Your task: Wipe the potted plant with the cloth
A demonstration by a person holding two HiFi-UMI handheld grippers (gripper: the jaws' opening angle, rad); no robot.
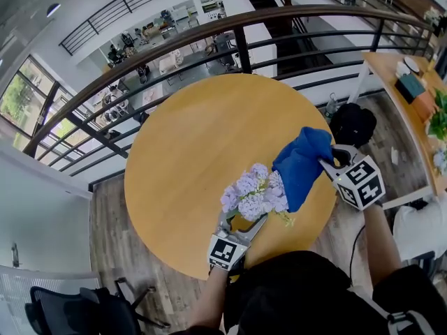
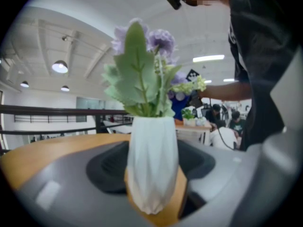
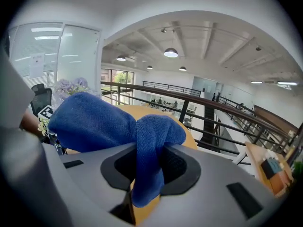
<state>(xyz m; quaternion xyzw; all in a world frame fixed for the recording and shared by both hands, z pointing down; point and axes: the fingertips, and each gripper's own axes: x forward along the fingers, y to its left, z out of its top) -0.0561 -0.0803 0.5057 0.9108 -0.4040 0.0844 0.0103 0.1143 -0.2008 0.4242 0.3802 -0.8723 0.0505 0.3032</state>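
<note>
The potted plant has lilac flowers and green leaves in a white ribbed vase. It stands on the round wooden table near the front edge. My left gripper is shut on the vase, whose sides sit between the two grey jaws in the left gripper view. My right gripper is shut on a blue cloth, which hangs right beside the flowers on their right. In the right gripper view the blue cloth is pinched between the jaws, and the flowers show at far left.
A dark curved railing runs behind the table, with a lower floor beyond it. A wooden desk with small items stands at the right. A black bag lies on the floor between desk and table. An office chair is at lower left.
</note>
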